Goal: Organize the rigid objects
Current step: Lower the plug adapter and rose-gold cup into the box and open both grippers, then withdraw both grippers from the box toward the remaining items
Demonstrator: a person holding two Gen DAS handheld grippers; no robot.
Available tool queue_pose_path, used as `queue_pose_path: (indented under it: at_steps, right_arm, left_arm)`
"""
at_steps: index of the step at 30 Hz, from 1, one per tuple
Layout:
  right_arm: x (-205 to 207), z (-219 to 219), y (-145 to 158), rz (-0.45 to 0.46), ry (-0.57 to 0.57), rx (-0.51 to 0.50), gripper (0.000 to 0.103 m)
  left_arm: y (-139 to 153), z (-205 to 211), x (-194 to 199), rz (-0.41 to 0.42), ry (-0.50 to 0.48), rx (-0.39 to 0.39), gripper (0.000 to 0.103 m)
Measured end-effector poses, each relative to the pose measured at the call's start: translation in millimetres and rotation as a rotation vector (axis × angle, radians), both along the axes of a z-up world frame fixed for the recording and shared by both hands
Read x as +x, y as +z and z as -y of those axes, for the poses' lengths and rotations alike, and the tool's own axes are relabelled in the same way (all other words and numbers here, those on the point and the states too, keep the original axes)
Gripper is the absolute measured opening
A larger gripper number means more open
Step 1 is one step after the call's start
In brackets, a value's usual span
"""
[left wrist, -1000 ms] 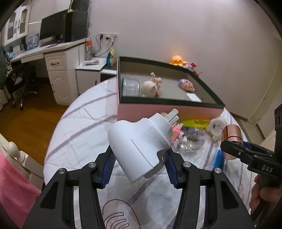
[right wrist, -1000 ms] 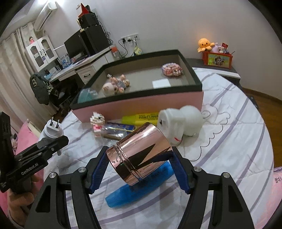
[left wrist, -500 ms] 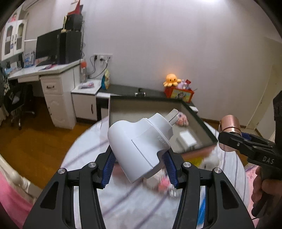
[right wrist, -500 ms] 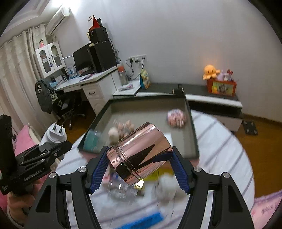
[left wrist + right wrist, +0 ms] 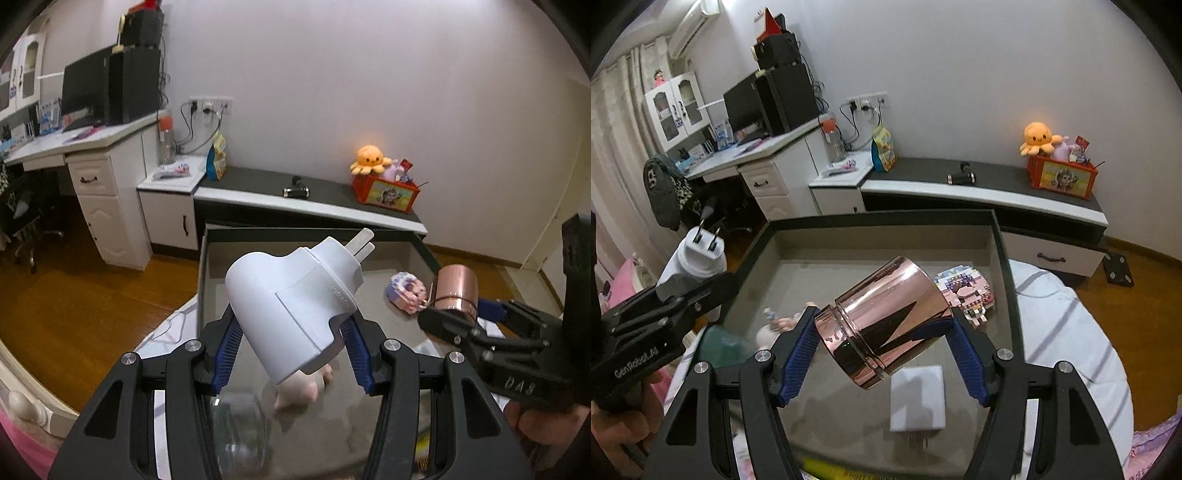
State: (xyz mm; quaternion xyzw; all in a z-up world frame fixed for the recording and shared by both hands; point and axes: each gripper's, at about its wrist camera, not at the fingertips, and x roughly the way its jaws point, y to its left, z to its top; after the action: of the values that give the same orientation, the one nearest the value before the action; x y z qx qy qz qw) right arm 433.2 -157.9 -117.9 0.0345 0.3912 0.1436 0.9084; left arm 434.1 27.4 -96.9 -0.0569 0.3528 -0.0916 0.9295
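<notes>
My left gripper is shut on a white plug adapter, prongs pointing up and away, held above the near left part of the dark-rimmed box. In the right wrist view the same white plug adapter shows at the left in the left gripper. My right gripper is shut on a rose-gold metal can, tilted, above the middle of the box. The left wrist view has the rose-gold metal can in the right gripper over the box's right side.
Inside the box lie a block-built pink figure, a white charger, a small pink toy and a clear jar. Under the box is a white striped bedspread. A low cabinet and a desk stand behind.
Both grippers have travelled forward and slightly up with their loads, from in front of the box's pink wall to above its inside. The clutter on the bedspread has dropped out of view.
</notes>
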Motion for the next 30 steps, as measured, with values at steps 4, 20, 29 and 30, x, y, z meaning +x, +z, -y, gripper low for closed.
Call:
queue_pose_path:
  at_steps: [4,20,29,30]
  right_arm:
    - [10,2,-12,-0.035,-0.005,-0.014,0.07]
    - [-23,11,16,0.003,-0.092,-0.037,0.103]
    - [-77,17,46,0.082,-0.1,0.002,0.103]
    - [-82,17,49,0.09,-0.1,0.001,0.103]
  left_arm:
    - [-12,5,21,-0.034,0.004,0.017,0.053]
    - [8,-11,-22,0.042,0.086,0.043,0.101]
    - [33,-15,-88,0.091,0.088,0.022,0.102]
    - [35,-15,-95,0.094,0.086,0.02,0.102]
